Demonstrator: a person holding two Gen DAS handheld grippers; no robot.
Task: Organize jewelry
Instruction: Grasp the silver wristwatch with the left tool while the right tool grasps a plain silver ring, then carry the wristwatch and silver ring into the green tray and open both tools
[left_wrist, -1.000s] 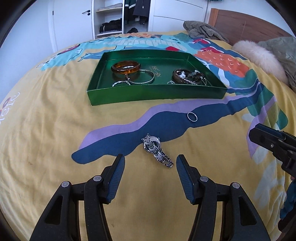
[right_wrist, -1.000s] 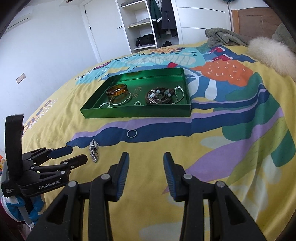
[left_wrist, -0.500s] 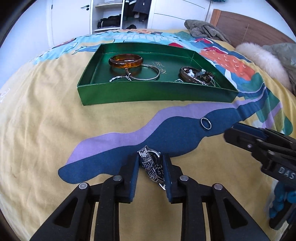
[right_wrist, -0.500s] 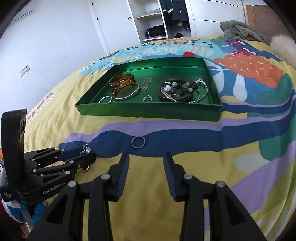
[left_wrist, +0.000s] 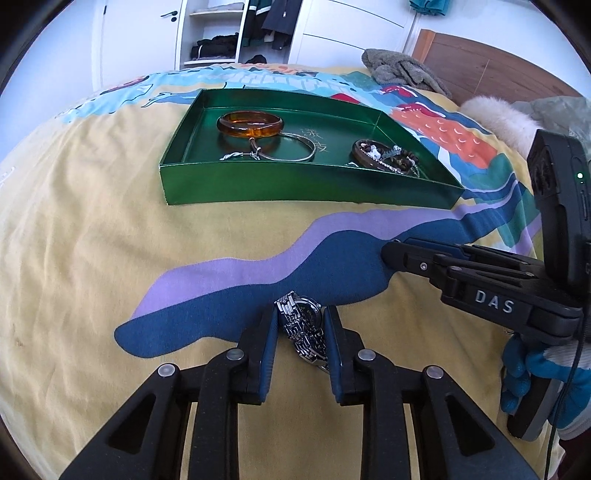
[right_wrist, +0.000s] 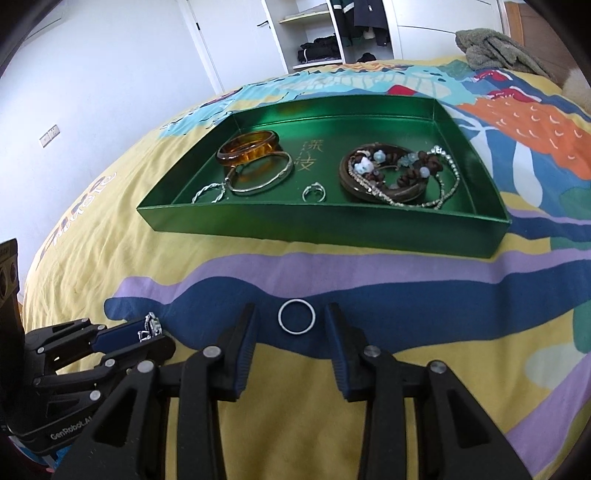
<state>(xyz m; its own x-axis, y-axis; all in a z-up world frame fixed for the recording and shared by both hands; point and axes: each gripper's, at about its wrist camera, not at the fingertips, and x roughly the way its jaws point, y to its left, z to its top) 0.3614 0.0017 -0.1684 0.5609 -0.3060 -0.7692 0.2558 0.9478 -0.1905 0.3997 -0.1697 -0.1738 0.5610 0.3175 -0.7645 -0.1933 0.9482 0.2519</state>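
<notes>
Left gripper (left_wrist: 300, 334) has clamped the watch (left_wrist: 303, 328); right gripper (right_wrist: 291, 325), jaws narrowing, brackets unpinched ring (right_wrist: 296, 316); tray (right_wrist: 321, 238) at 12 o'clock next.

Open patterned yellow bedspread (right_wrist: 122, 236) lies between the near jewelry and the shallow green metal tray (right_wrist: 332, 236) farther off. The tray's low near wall stands across that path. Inside, a bare strip (right_wrist: 325, 162) separates the amber bangle (right_wrist: 247, 147) from the beaded bracelet heap (right_wrist: 391, 173).

Home bedroom: bed with patterned bedspread (left_wrist: 92, 258), wooden headboard (left_wrist: 480, 74), open wardrobe (left_wrist: 221, 33) holding clothes
</notes>
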